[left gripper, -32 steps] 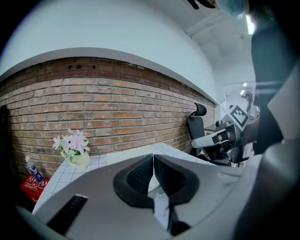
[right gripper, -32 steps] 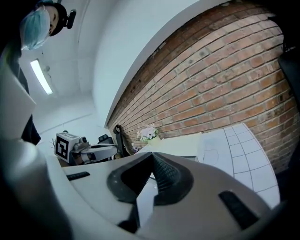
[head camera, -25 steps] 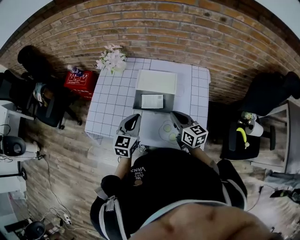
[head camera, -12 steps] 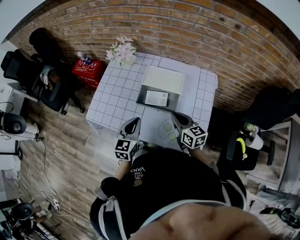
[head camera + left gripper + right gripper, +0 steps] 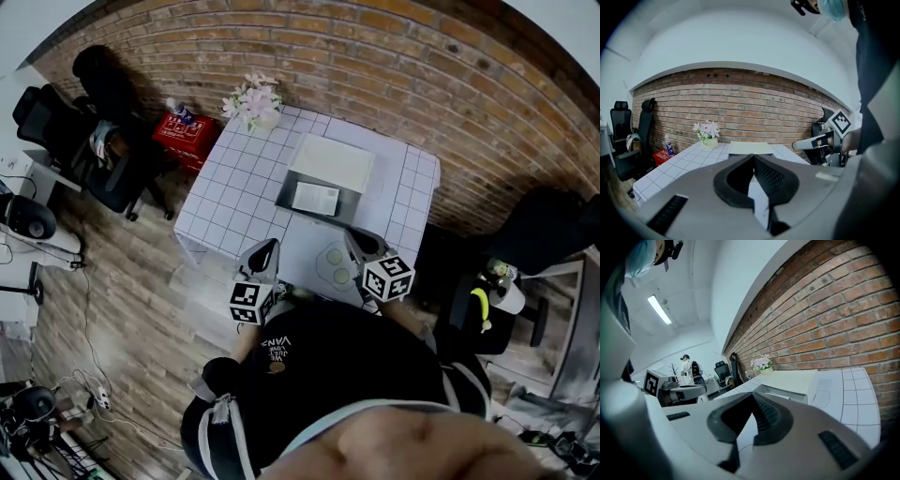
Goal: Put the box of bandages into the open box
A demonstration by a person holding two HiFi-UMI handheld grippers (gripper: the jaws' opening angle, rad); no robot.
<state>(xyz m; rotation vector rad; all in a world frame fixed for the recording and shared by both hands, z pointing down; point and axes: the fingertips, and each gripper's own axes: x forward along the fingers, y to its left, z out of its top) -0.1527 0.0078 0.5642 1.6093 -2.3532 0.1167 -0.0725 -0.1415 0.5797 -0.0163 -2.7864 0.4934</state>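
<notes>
In the head view the open box stands mid-table, dark inside, with its pale lid folded back toward the brick wall. A white printed packet, which looks like the box of bandages, lies flat inside it. My left gripper and right gripper hover over the table's near edge, well short of the box. Both are shut and hold nothing. The left gripper points at the lid. The right gripper points along the box.
A white gridded table stands against a brick wall. A flower pot sits on its far left corner and a pale round item with greenish spots near the front edge. A red crate and office chairs stand on the left.
The head view has swung, so the table now sits further right and higher in the picture. The left gripper has shifted a little along the near edge. Both grippers stay shut and empty.
</notes>
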